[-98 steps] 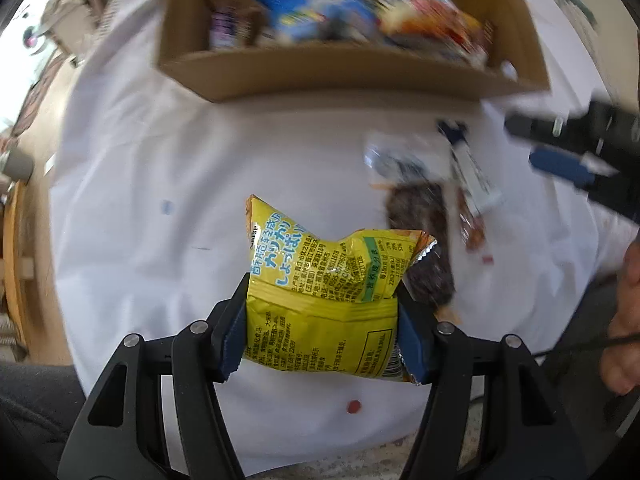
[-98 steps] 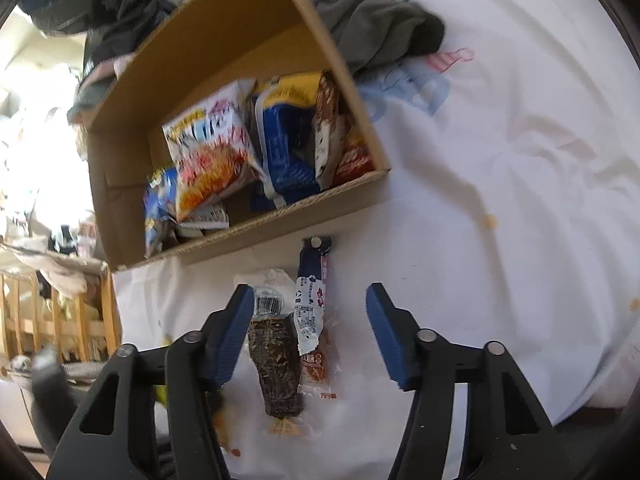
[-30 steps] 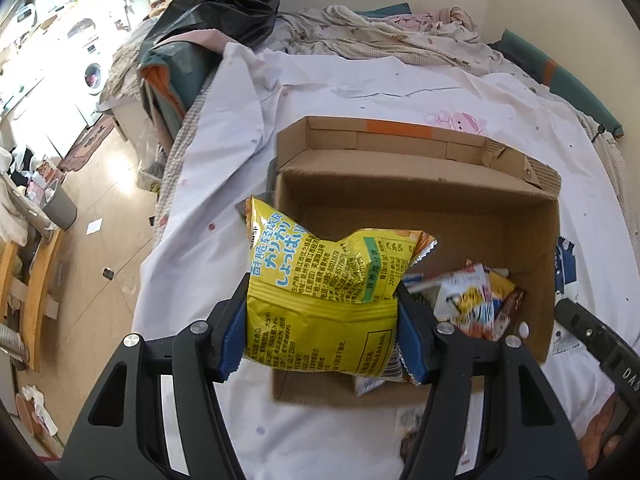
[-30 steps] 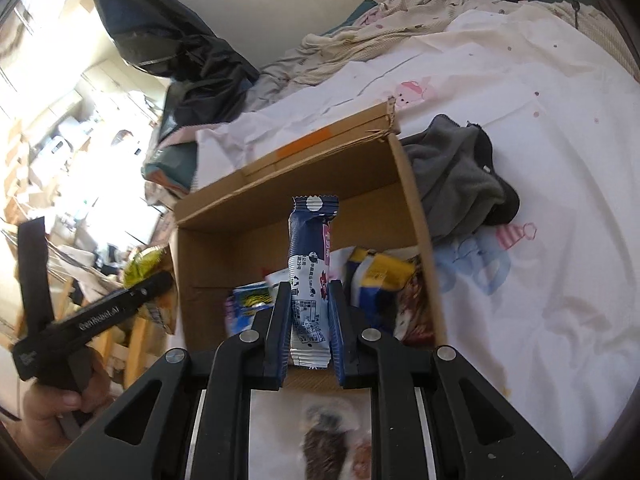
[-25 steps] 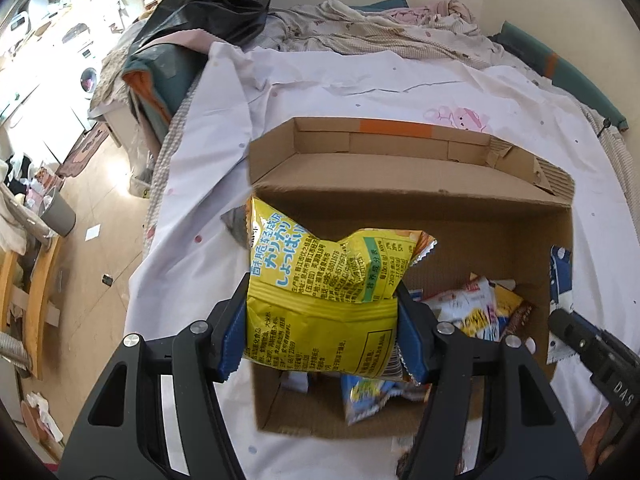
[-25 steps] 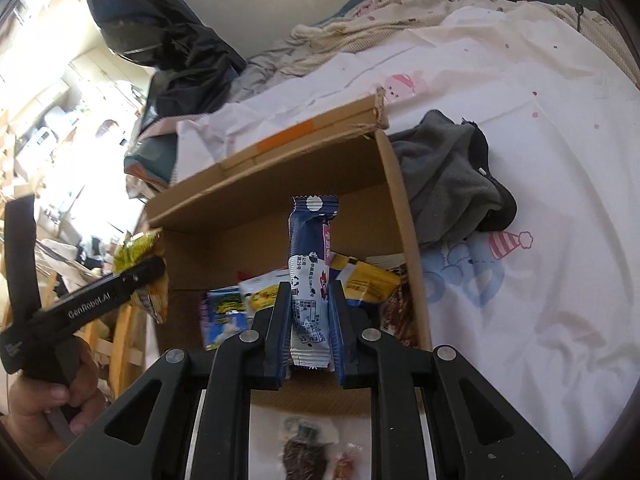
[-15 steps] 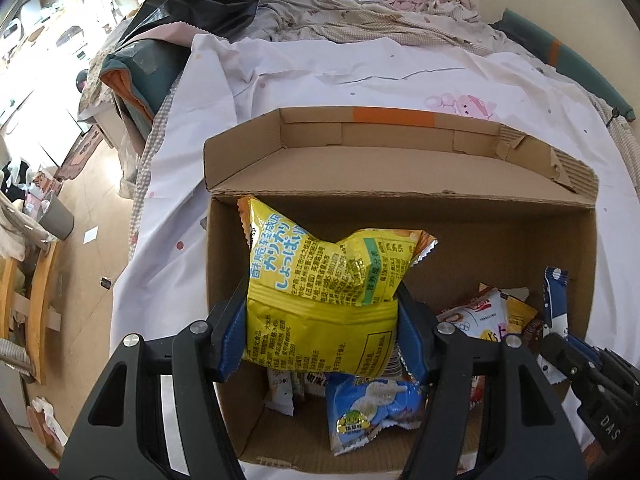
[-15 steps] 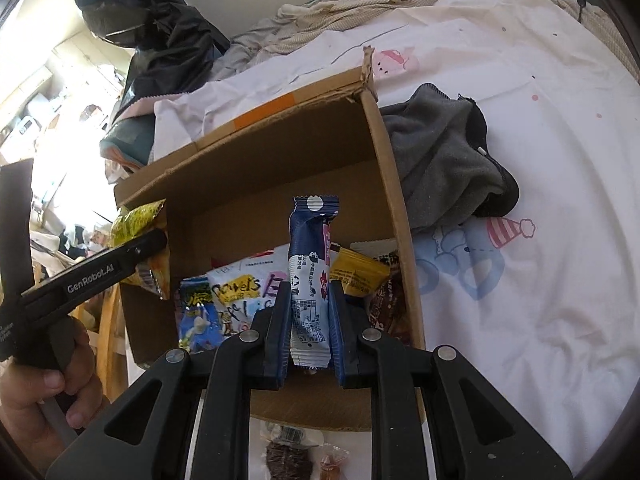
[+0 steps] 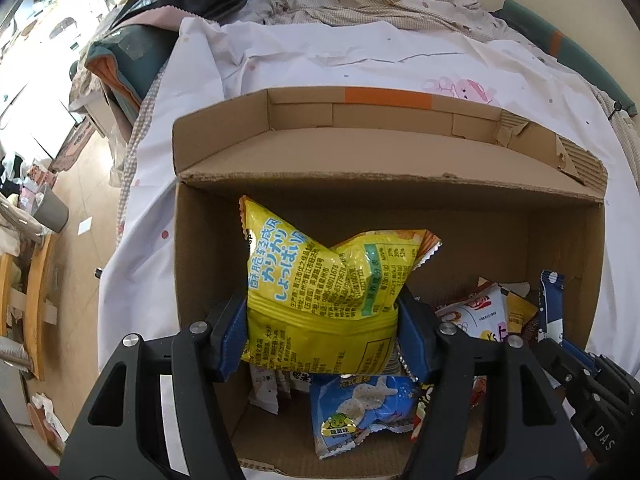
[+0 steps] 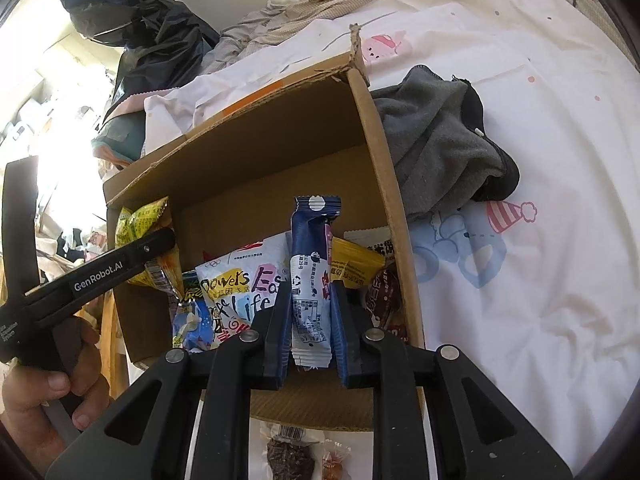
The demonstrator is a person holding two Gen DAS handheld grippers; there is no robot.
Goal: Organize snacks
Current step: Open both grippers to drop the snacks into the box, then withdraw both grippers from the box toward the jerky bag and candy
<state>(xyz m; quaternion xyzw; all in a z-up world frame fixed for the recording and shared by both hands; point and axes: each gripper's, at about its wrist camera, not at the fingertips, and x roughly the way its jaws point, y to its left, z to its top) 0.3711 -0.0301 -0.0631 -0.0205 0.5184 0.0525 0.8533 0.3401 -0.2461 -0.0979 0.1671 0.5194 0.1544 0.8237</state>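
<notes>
Left tongs [image 9: 322,340] clamped yellow bag [image 9: 324,292], right tongs [image 10: 311,332] blue bar [image 10: 312,280] over box [image 9: 380,188]; lower before releasing, into free left side.

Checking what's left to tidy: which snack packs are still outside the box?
The two small clear packs on the sheet just in front of the box, one dark, one reddish. Every other snack lies inside it or is gripped above it.
</notes>
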